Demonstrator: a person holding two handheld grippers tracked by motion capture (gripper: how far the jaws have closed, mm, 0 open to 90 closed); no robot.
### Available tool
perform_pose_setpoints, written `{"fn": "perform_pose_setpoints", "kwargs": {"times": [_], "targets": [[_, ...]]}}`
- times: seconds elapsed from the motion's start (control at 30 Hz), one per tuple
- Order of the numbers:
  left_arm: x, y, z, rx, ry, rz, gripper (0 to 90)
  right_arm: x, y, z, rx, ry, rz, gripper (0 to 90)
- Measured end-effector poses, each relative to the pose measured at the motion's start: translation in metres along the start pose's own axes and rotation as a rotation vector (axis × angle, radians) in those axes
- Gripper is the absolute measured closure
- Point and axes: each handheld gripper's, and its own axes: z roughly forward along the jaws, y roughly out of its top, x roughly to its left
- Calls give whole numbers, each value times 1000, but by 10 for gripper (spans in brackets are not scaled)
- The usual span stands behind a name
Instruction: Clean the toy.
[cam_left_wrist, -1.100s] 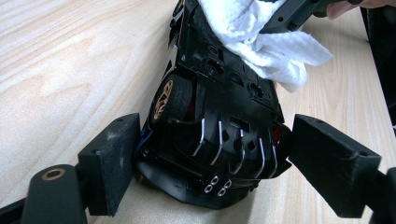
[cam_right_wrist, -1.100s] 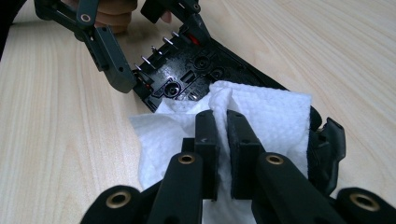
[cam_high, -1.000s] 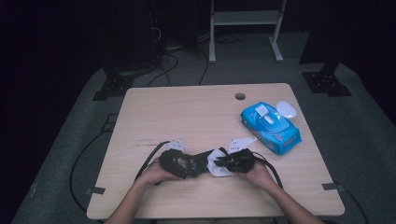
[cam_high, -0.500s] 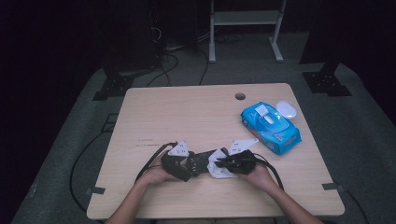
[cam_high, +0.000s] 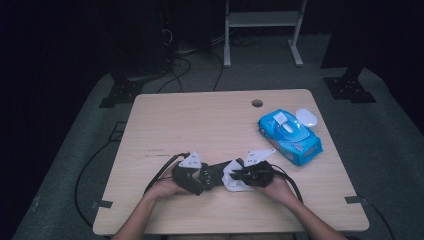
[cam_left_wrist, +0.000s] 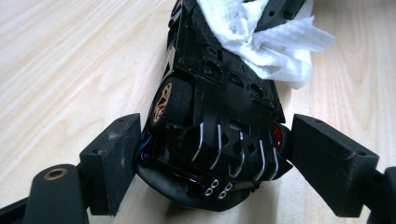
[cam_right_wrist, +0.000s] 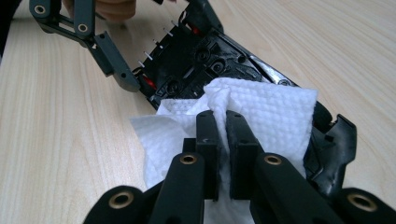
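A black toy car (cam_left_wrist: 219, 116) with gold wheels is turned so its underside and rear exhaust pipes face the left gripper view. My left gripper (cam_left_wrist: 215, 128) is shut on it, one pad on each side of the rear. A crumpled white wipe (cam_right_wrist: 271, 112) lies against the car's underside (cam_right_wrist: 210, 60), and my right gripper (cam_right_wrist: 223, 123) is shut on a fold of it. In the high view the two grippers meet tip to tip near the table's front edge: left gripper (cam_high: 202, 176), car (cam_high: 216, 172), wipe (cam_high: 231, 181), right gripper (cam_high: 240, 176).
A blue pack of wipes (cam_high: 290, 136) with its flap up lies at the right of the wooden table (cam_high: 190, 125), with a small white oval object (cam_high: 307, 117) just behind it. A cable hole (cam_high: 257, 103) sits near the far edge. Cables trail off the table's left front.
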Motion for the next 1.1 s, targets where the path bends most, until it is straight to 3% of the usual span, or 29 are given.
{"fn": "perform_pose_setpoints", "kwargs": {"times": [0.13,0.3,0.47,0.63,0.83,0.97,1.03,1.1], "targets": [[0,0,0,0,-4,-1,178,2,0,0,3,-2,-5,849],[4,-3,-1,-5,-50,-60,177,4,-2,0,7,-4,-5,853],[4,-3,-2,-6,-50,-53,179,4,-4,0,7,4,0,853],[0,-1,-2,-4,-24,-9,179,4,-5,-1,4,7,6,854],[0,0,-4,-21,-35,-1,181,5,-7,-1,-10,4,15,854],[2,1,-10,-91,-59,-25,266,7,-9,-2,-4,1,12,853],[0,2,-8,-76,-41,-13,288,7,-9,-1,-3,-4,17,853],[0,1,-7,-73,-49,-11,301,7,-8,0,-3,-8,14,853]]}}
